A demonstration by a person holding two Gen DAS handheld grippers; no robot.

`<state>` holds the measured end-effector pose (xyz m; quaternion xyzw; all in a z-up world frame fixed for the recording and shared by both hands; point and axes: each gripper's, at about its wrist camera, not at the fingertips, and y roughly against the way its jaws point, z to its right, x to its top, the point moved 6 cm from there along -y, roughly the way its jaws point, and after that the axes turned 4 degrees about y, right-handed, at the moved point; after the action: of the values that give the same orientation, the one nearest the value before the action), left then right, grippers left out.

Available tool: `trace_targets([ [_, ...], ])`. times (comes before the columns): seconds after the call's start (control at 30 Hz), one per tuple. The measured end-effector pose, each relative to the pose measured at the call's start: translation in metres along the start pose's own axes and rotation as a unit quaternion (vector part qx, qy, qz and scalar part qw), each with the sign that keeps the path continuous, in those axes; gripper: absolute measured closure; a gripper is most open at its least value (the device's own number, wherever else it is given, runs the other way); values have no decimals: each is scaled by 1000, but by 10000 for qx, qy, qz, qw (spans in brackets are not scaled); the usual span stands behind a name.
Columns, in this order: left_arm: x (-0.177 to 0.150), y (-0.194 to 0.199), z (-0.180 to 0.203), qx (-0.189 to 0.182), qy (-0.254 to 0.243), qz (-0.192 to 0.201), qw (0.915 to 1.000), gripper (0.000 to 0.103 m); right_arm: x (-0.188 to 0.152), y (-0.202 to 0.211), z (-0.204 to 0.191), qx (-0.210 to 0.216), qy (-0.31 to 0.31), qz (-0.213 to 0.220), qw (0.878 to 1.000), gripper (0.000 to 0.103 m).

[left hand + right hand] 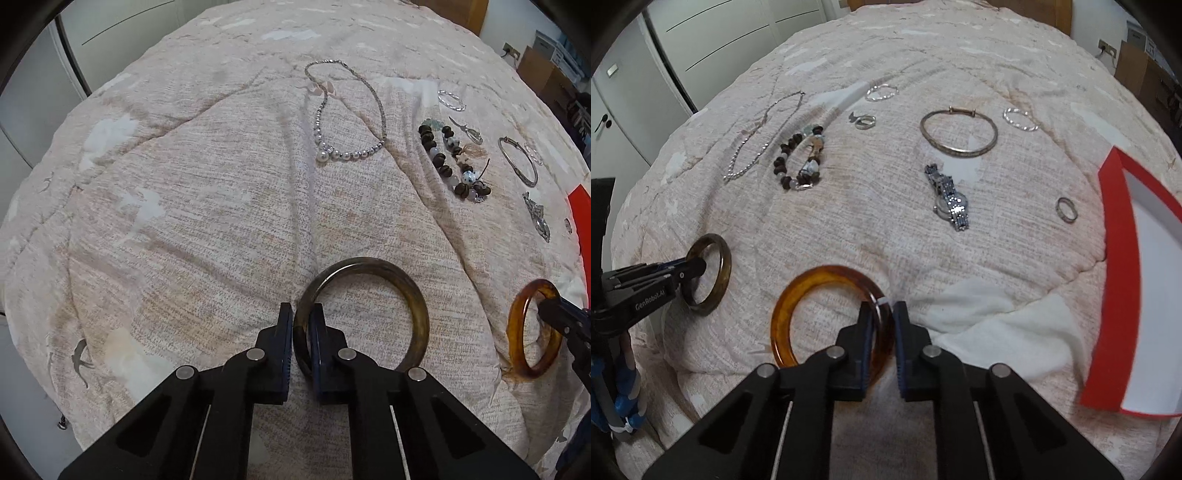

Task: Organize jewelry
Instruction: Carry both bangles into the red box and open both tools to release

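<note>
My left gripper (301, 314) is shut on the rim of a dark olive-brown bangle (413, 299), also seen in the right wrist view (722, 273). My right gripper (883, 312) is shut on an amber bangle (798, 295), which shows at the right of the left wrist view (517, 332). Both bangles are just above the pale quilt (184, 221). Further off lie a pearl necklace (347, 155), a dark beaded bracelet (783, 162), a silver bangle (958, 147), a silver watch (951, 201) and several rings.
A red box with a white inside (1141, 280) sits on the quilt at the right. A white cloth patch (990, 314) lies in front of it. White cupboard doors (701, 37) stand behind the bed on the left.
</note>
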<state>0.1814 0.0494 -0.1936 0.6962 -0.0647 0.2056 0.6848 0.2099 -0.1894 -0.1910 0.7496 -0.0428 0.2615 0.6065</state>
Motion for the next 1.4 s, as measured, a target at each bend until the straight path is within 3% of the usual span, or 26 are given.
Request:
trace_targets([
  [0.37,-28,52,8,57,-111,409,9991,95,-28,60,-10,-240,9,411,9989,93],
  [0.67,-44,82,35,-103,-511,629,9967,95,-57,116,26,-465,-444,819,9946,93],
  [0.83,-35,101,92,-462,-967,726,9916,95,-68,148,88,-742,-857,1042,9881,93],
  [1.0,-12,115,184,-1031,-1427,765,9814,95,-64,168,161,-1062,-1129,1139,9813,93],
  [1.17,12,116,283,-1530,-1805,699,9691,95,-47,171,231,-1095,-1255,1177,9790,93],
  [1.27,26,107,336,-1673,-2019,690,9626,95,-32,163,261,-1064,-1204,1168,9801,93],
  [1.4,41,80,389,-1540,-2268,674,9593,95,-14,144,294,-1064,-1144,1112,9814,93],
])
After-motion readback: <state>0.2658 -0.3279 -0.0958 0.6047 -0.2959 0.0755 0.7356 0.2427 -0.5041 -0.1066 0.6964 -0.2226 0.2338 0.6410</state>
